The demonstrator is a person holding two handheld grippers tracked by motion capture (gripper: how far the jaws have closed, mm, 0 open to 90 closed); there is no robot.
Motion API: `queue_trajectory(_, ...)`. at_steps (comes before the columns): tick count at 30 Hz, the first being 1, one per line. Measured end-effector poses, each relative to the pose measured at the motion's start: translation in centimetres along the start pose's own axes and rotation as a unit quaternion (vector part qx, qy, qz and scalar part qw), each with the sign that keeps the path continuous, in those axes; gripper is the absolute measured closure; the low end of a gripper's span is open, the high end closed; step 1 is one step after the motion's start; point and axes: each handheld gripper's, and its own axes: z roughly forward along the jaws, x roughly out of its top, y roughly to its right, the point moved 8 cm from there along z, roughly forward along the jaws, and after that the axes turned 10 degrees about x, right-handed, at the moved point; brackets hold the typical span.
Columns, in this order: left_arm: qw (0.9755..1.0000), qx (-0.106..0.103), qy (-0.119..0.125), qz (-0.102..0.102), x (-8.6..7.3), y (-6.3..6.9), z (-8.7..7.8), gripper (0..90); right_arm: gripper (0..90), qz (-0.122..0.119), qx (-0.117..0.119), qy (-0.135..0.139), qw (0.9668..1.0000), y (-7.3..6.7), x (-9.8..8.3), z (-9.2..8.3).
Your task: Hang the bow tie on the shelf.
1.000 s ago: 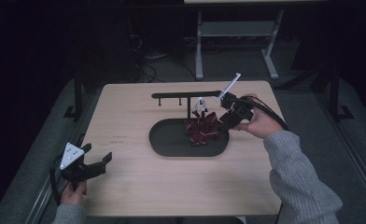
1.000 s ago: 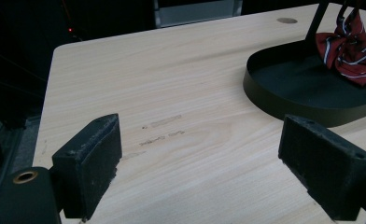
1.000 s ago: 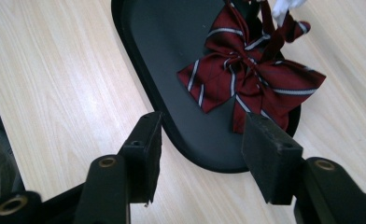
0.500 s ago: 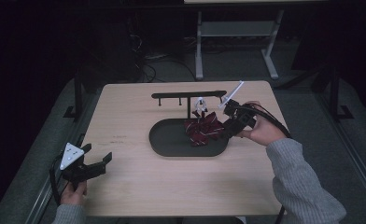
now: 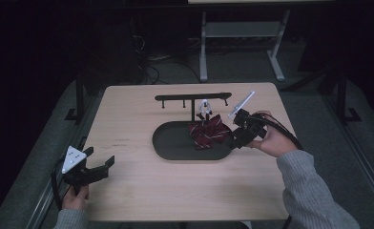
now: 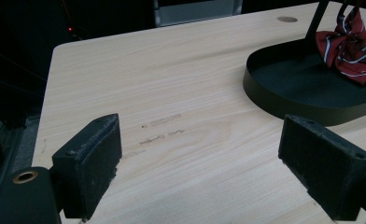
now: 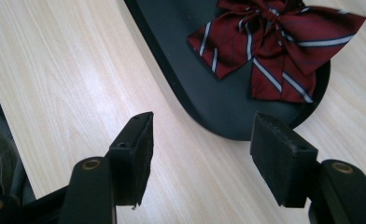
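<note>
Both tools stand with their jaws spread wide and nothing between them. The left gripper [image 5: 95,168] hangs over the desk's [image 5: 142,200] near left corner, held from below by the person's left hand [image 5: 74,196]; in the left gripper view its two black pads [image 6: 91,161] frame bare wood marked by a few faint scuffs, and whether they touch the surface cannot be told. The right gripper [image 5: 236,138] sits at the right end of the black oval tray [image 5: 175,150], which lies near the middle of the desk; the right hand [image 5: 273,141] grips it from the right edge side. In the right gripper view its pads [image 7: 284,156] straddle the tray's rounded rim [image 7: 228,130] from above, apart from it. A dark red bow tie with white stripes [image 5: 208,131] lies in the tray's right half, its top cut off in both gripper views. Behind the tray, toward the far edge, stands a thin black rack [image 5: 193,97] with a small white object [image 5: 204,106] hanging under it, too small to identify. The room beyond the desk is too dark to make out.
</note>
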Motion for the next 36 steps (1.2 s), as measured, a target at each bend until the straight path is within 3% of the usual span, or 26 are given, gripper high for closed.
queue_trajectory(36,1.0,-0.002,0.0,-0.002,0.0,0.1,0.0,12.8,39.1,0.043,0.019,0.004,0.9989,-0.5,-7.5,3.2)
